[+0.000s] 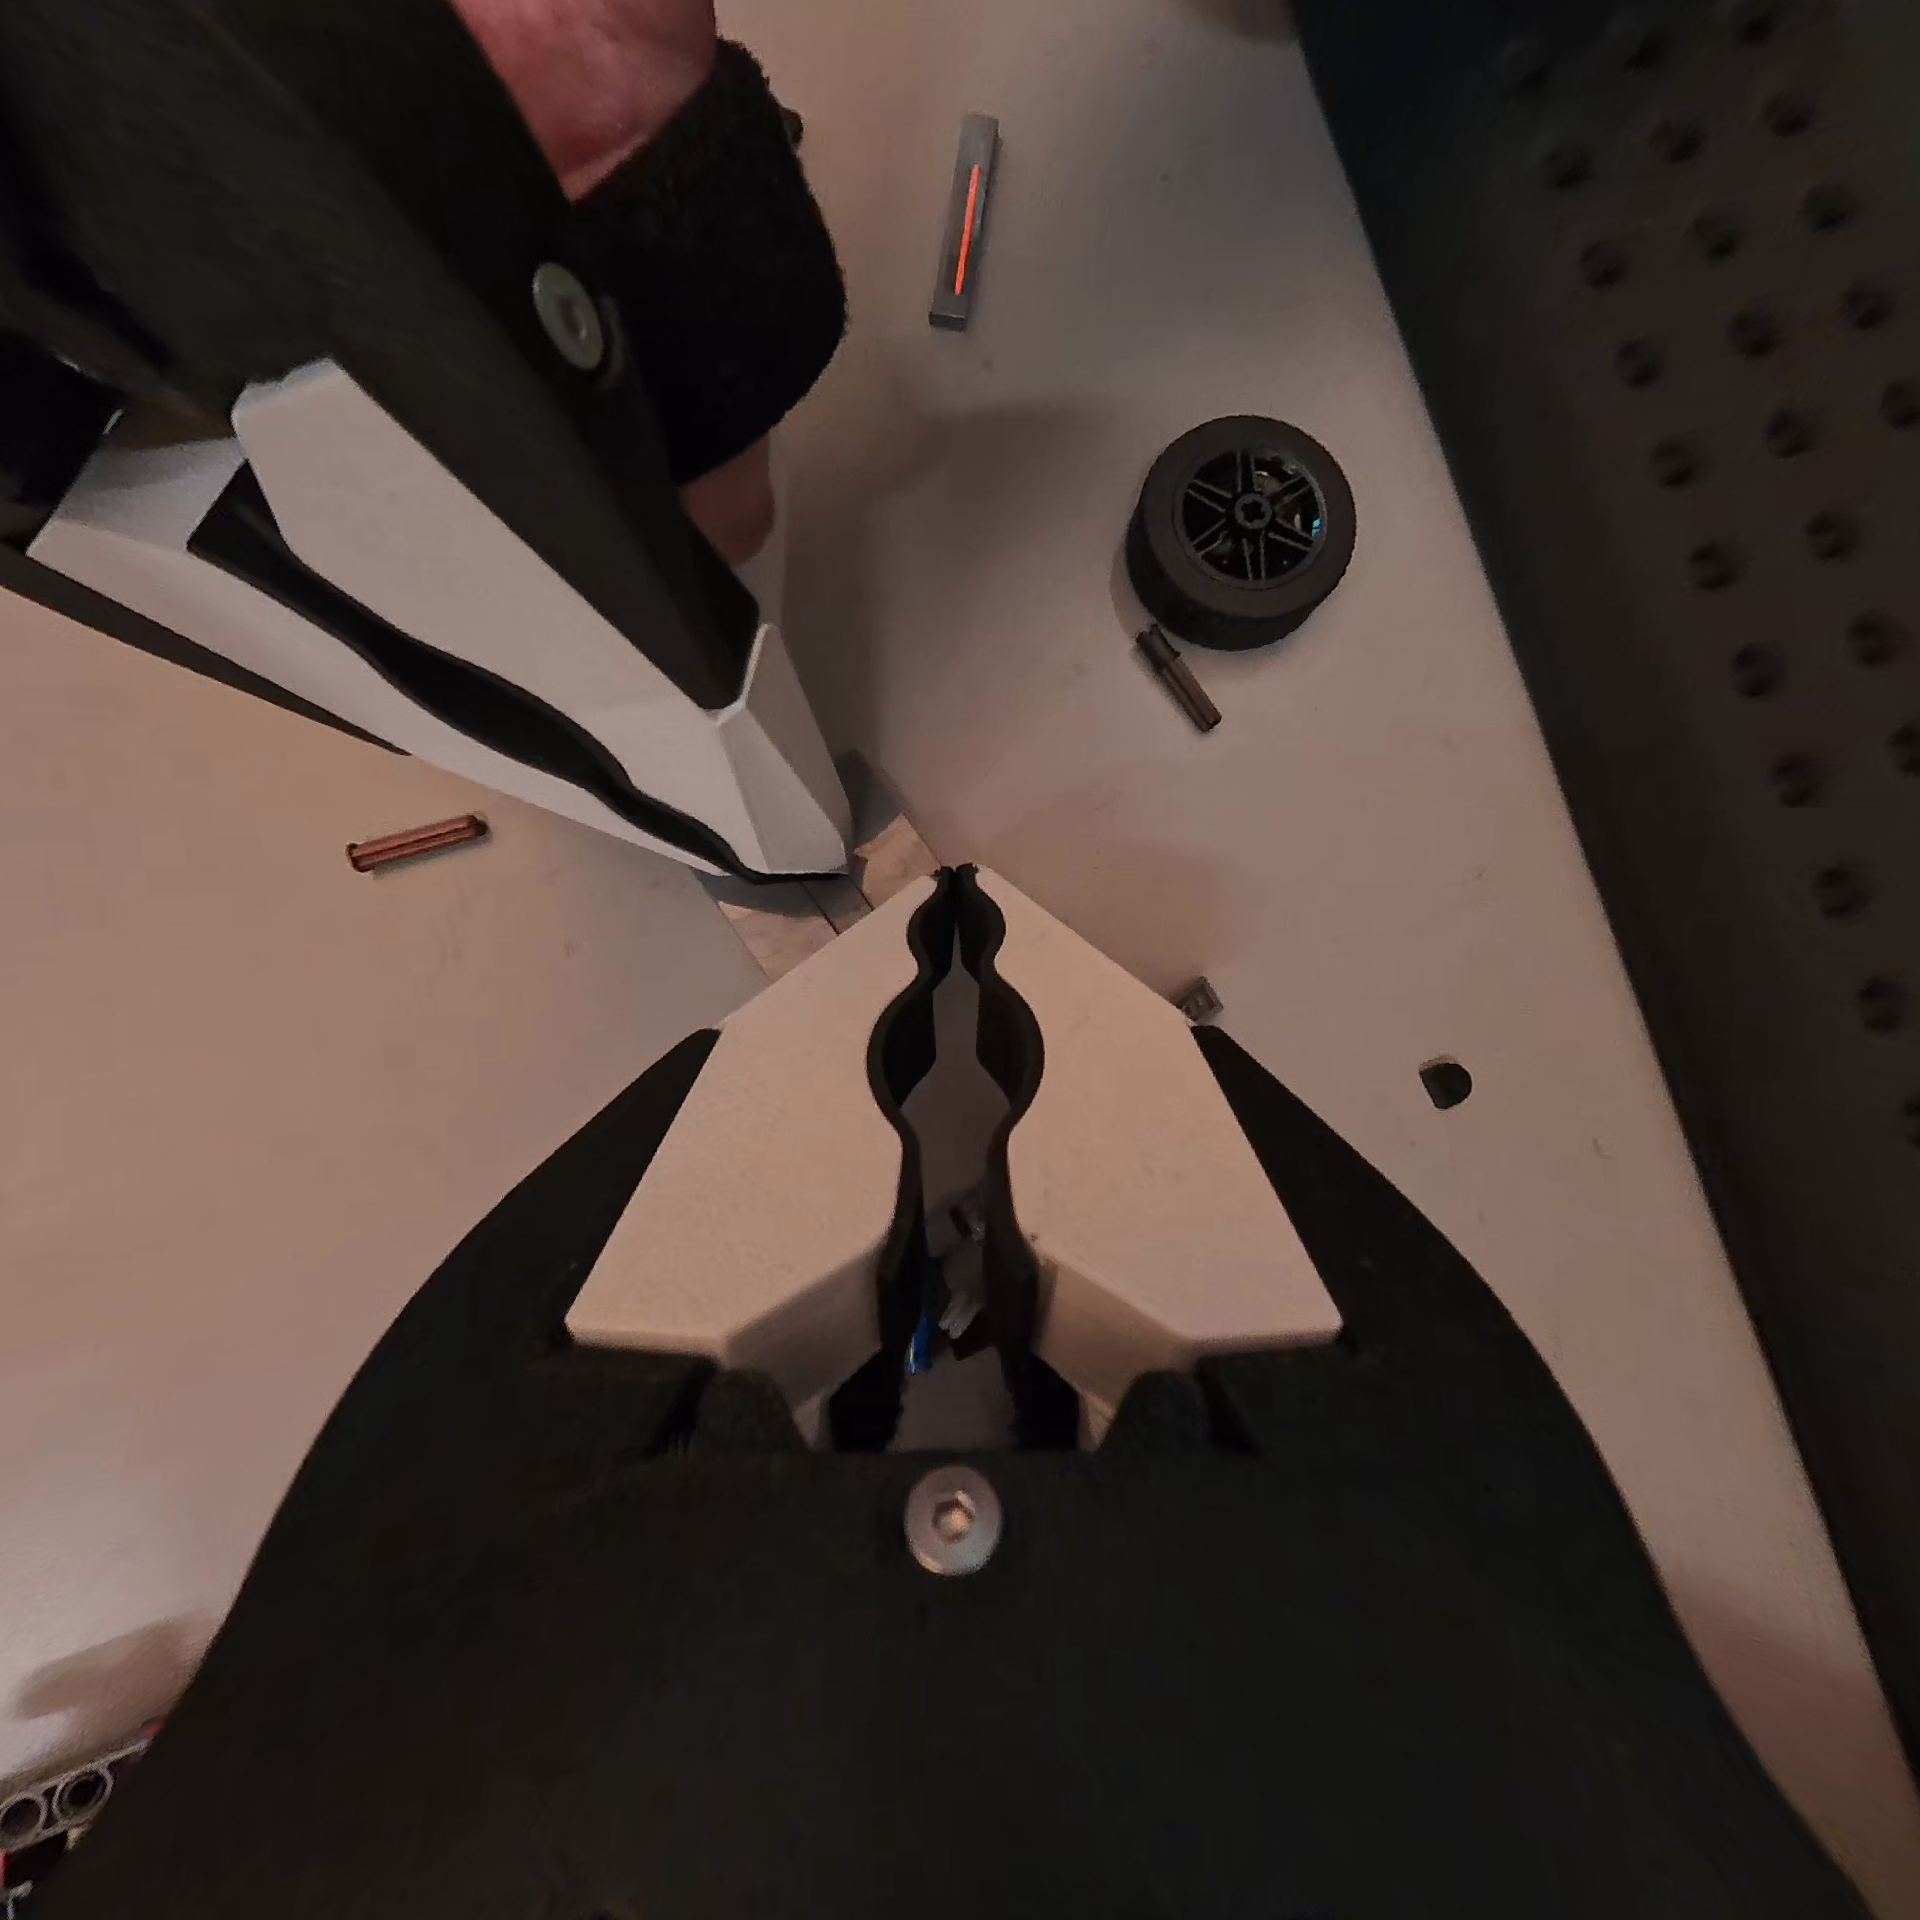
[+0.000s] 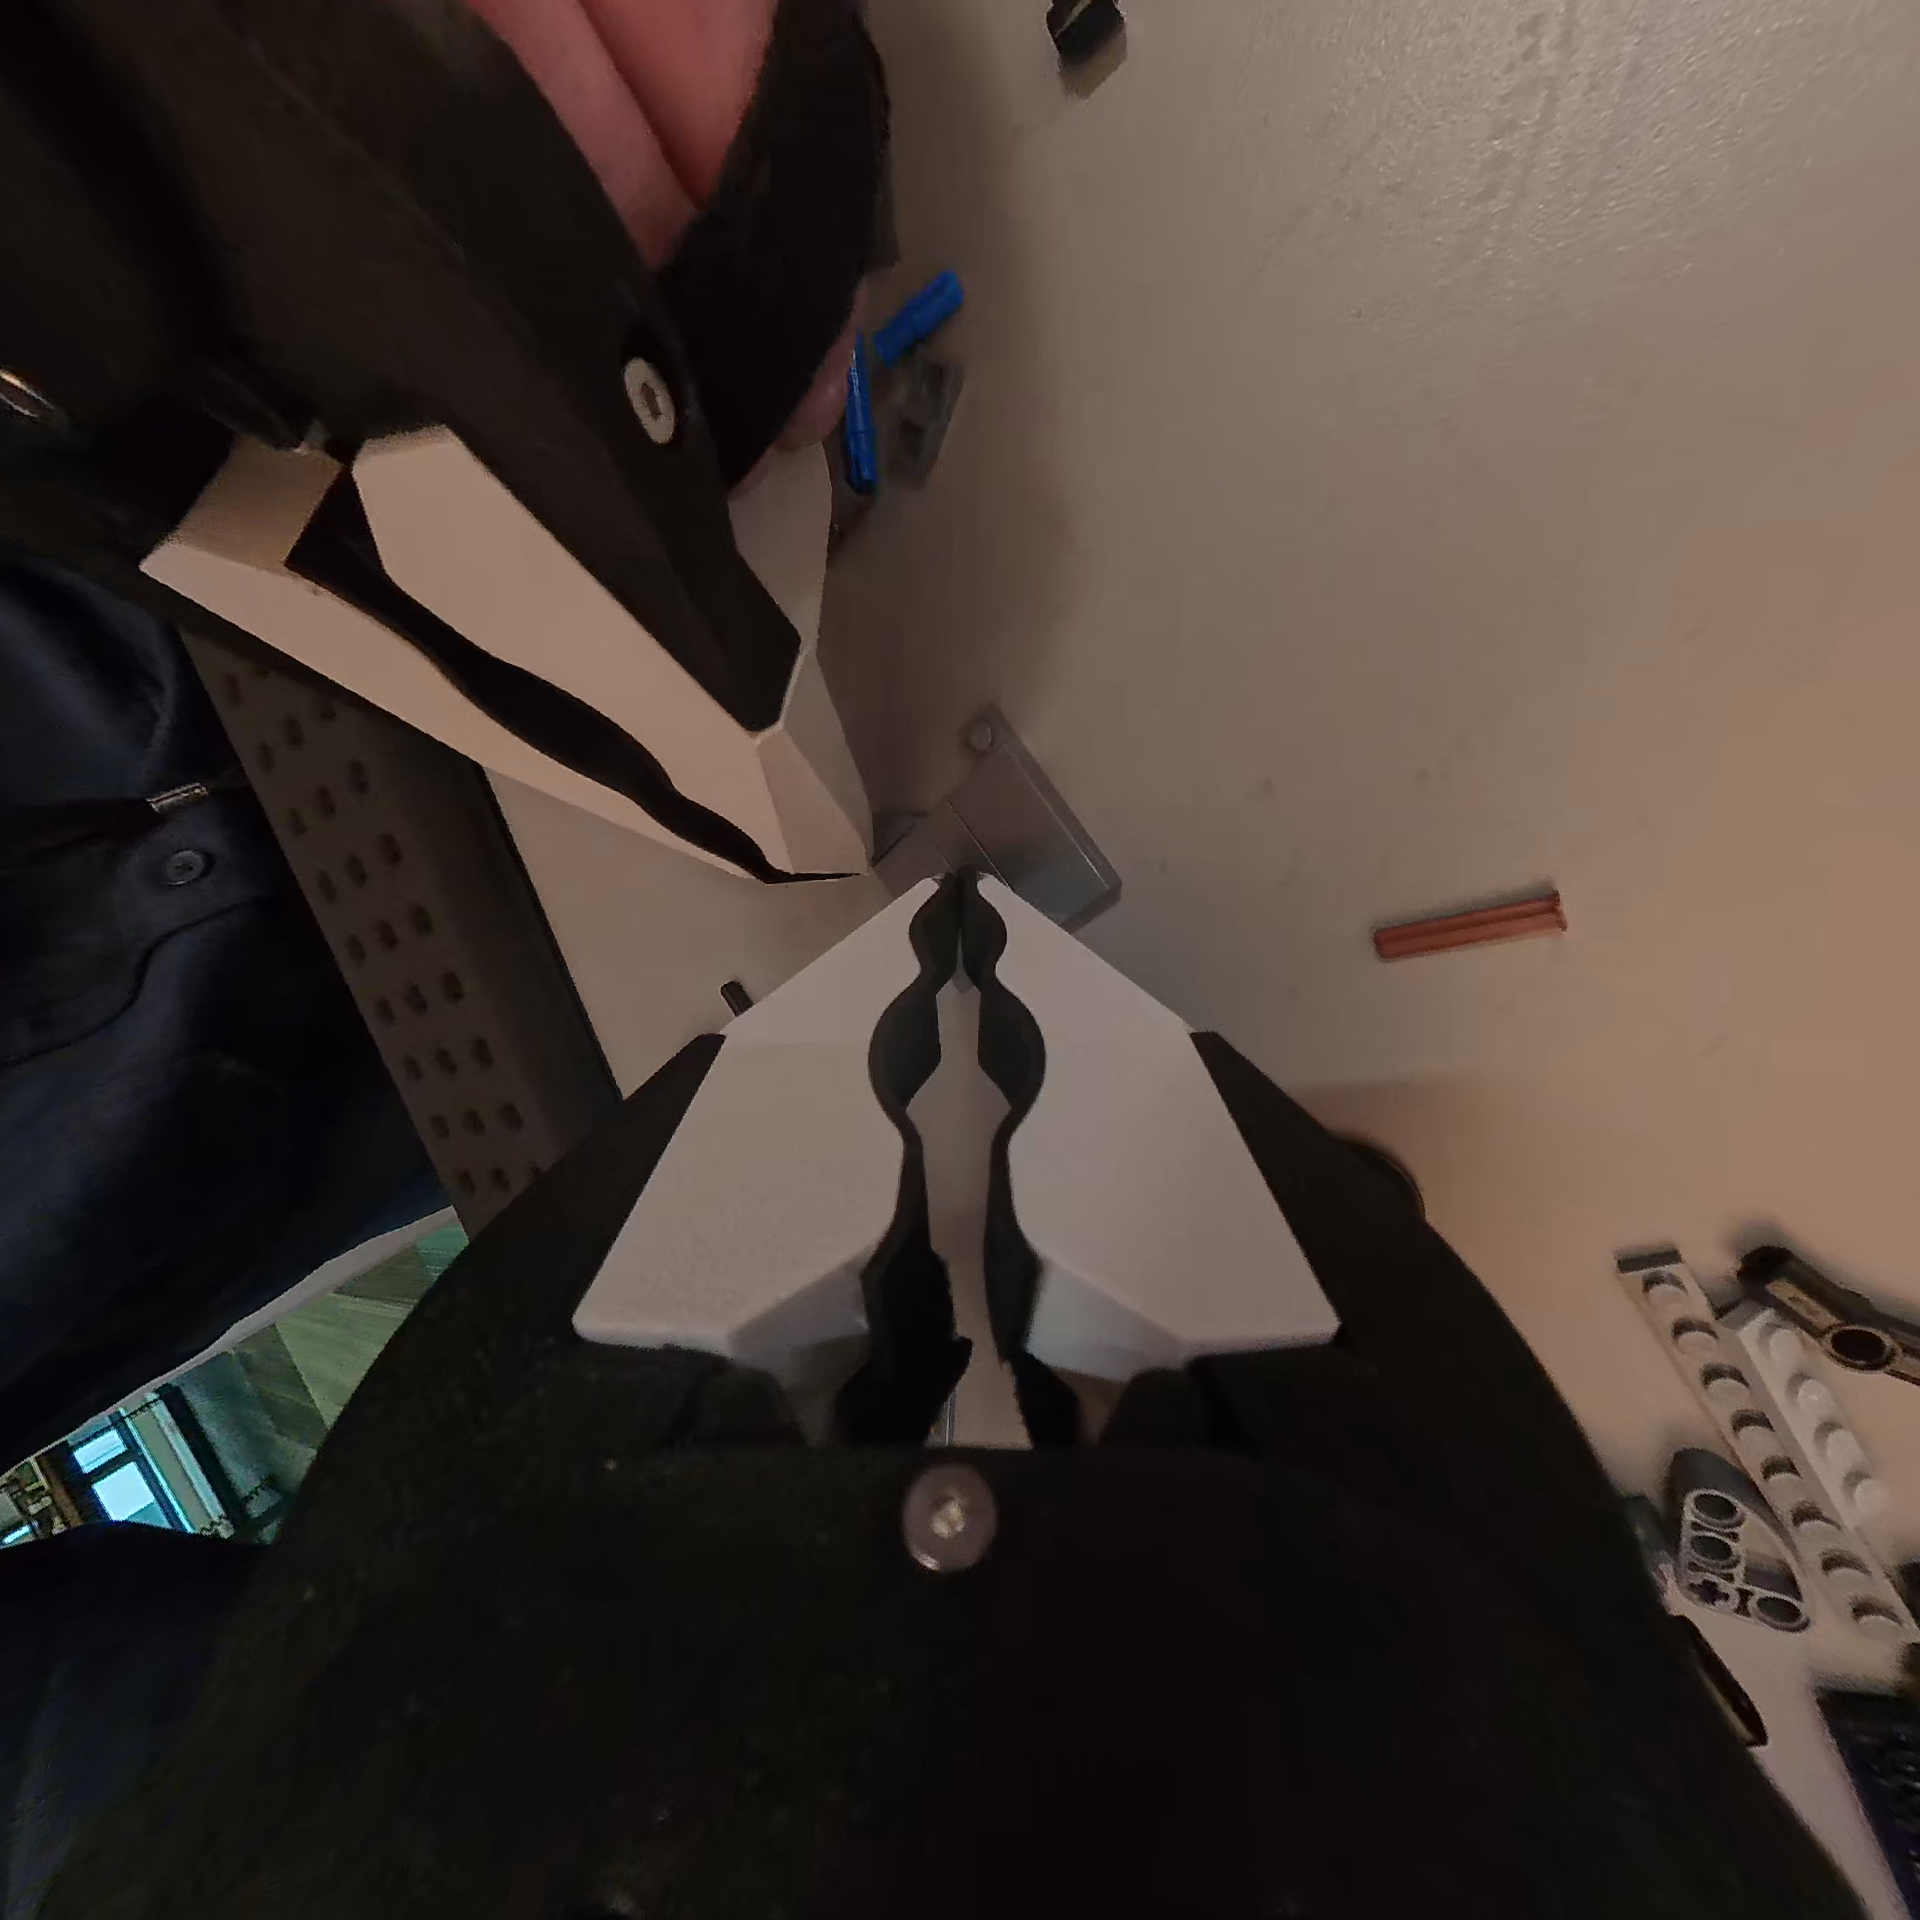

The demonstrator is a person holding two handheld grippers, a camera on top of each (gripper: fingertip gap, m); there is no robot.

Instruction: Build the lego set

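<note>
Now | left tongs [image 1: 958, 878] pinched on flat grey plate [image 1: 883, 847] (smooth) | right tongs [image 2: 958, 883] nipping it too

Both wrist cameras look steeply down along their own fingers at the pale table [image 1: 1091, 416], very close. Each view catches the other gripper entering from upper left. Shared ground: the grey plate [image 2: 1023, 821] at the fingertips and the brown axle [image 1: 416, 843].
</note>
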